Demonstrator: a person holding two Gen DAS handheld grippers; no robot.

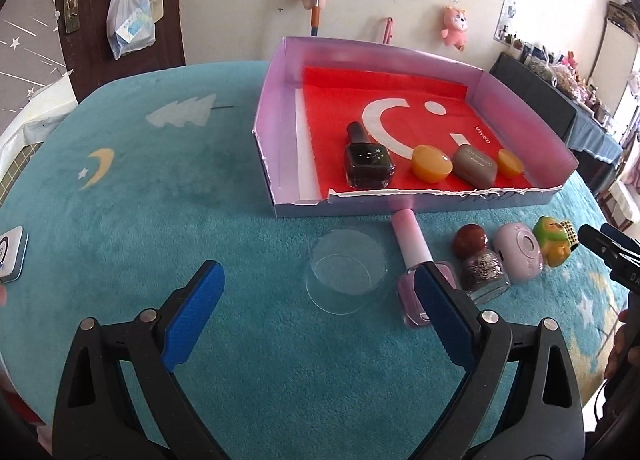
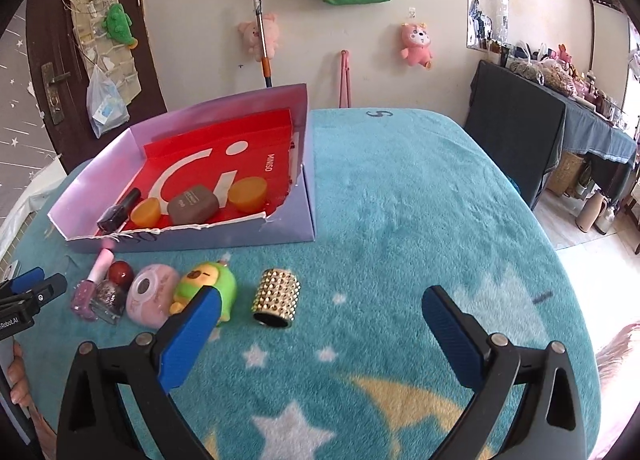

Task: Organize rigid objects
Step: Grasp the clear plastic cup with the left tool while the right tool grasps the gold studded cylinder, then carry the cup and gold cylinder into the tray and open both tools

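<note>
Your left gripper (image 1: 320,288) hangs wide open and empty; the pink bottle (image 1: 416,260) lies by its right finger, cap toward the box (image 1: 400,201). Your right gripper (image 2: 320,304), open and empty too, hovers nearer the studded cylinder (image 2: 277,298).

left tool (image 1: 318,290) gapes wide above clear dish (image 1: 345,272), beside pink polish bottle (image 1: 416,260).
</note>
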